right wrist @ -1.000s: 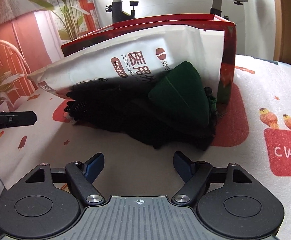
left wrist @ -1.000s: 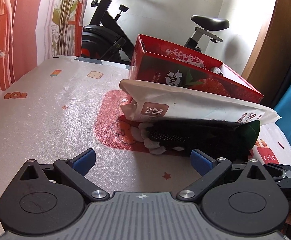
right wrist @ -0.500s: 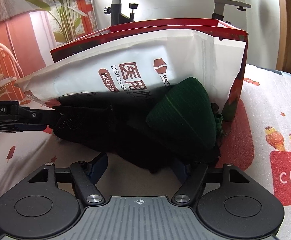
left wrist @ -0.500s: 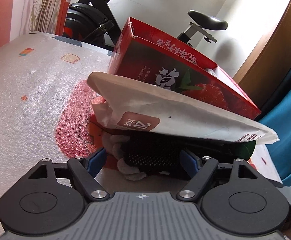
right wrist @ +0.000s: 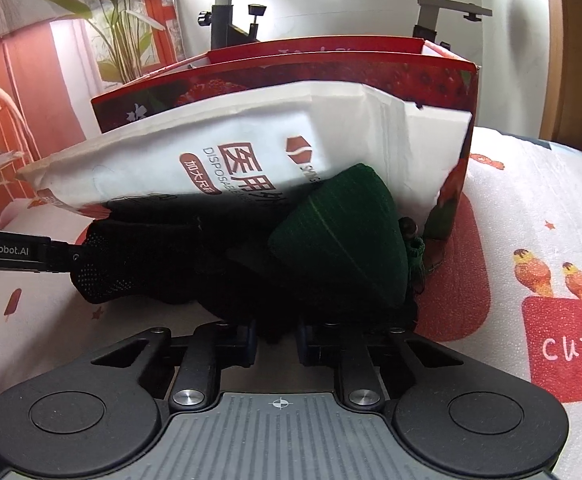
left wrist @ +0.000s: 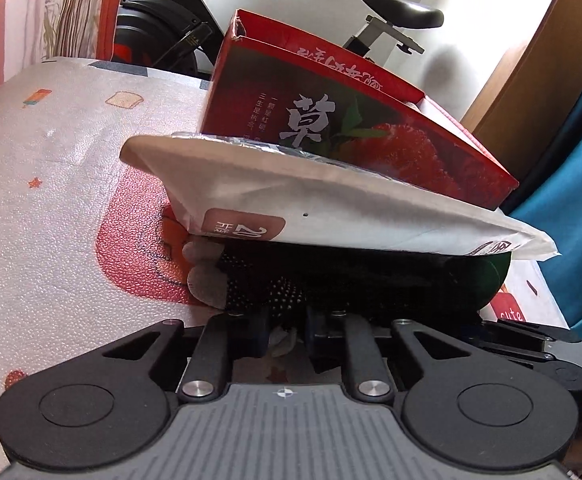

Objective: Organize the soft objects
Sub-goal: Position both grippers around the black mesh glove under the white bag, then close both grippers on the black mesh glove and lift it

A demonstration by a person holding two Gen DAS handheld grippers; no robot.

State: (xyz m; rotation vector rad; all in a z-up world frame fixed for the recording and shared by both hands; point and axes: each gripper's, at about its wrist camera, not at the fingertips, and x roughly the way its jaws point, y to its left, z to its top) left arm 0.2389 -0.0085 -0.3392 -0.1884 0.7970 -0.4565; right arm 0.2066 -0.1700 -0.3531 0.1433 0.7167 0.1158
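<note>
Gloves (left wrist: pixel 263 292) lie under the pouch (left wrist: pixel 331 204), long axis running between both tools: left gripper (left wrist: pixel 287 326) is closing on the near cuff (white lining showing), right gripper (right wrist: pixel 275 338) closing on the dark bundle.

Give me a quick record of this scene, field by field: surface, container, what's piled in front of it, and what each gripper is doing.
surface: patterned foam mat
container: red strawberry box, open top
leaning on box: white disposable-goods pack, tilted over the pile
pile: black dotted gloves and green knit item, under the pack
left gripper: jaws closing on the glove edge
right gripper: jaws closing on dark fabric at the pile's near edge
background: exercise bike
</note>
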